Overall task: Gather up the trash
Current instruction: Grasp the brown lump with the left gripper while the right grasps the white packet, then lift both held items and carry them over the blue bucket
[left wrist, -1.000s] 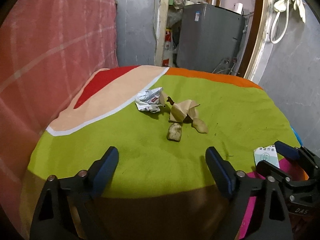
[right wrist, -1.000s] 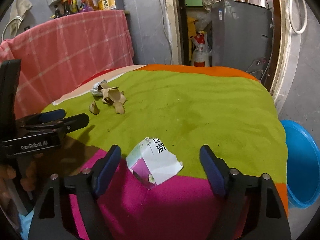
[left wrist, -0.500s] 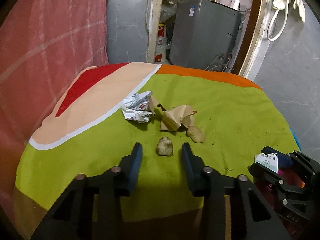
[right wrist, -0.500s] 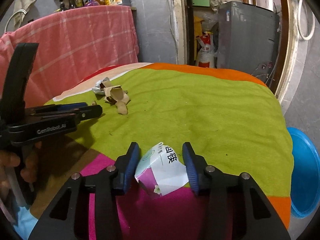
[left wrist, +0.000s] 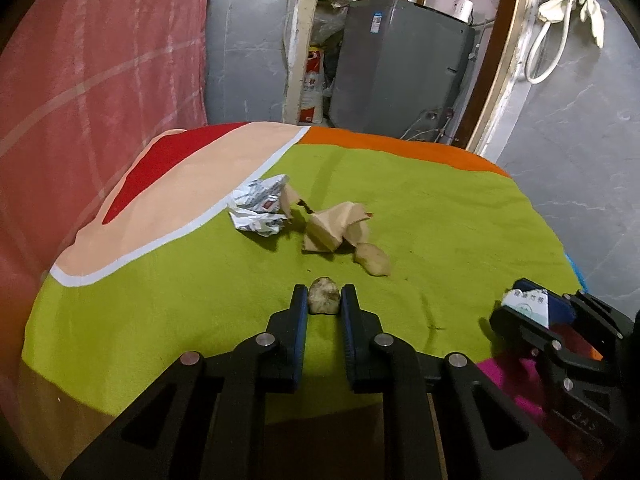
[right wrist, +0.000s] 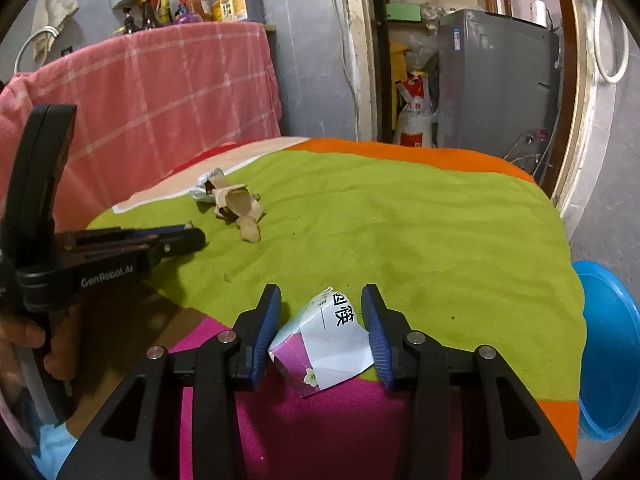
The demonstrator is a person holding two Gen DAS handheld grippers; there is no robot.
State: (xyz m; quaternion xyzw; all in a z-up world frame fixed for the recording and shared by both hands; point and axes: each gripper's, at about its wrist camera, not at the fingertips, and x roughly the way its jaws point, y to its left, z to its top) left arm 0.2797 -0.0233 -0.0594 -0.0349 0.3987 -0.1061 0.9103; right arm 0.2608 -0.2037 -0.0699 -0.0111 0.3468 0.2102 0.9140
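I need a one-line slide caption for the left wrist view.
Left tongs closing around a small brown scrap on the green blanket.

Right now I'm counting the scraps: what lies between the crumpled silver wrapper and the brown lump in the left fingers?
Left wrist view: bare green cloth separates crumpled silver wrapper from lump.

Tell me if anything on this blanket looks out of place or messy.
Yes. Litter lies on the green blanket: a crumpled silver wrapper, torn brown paper and a brown scrap in a loose cluster. A small brown lump and a torn printed carton sit nearer, each between gripper fingers.
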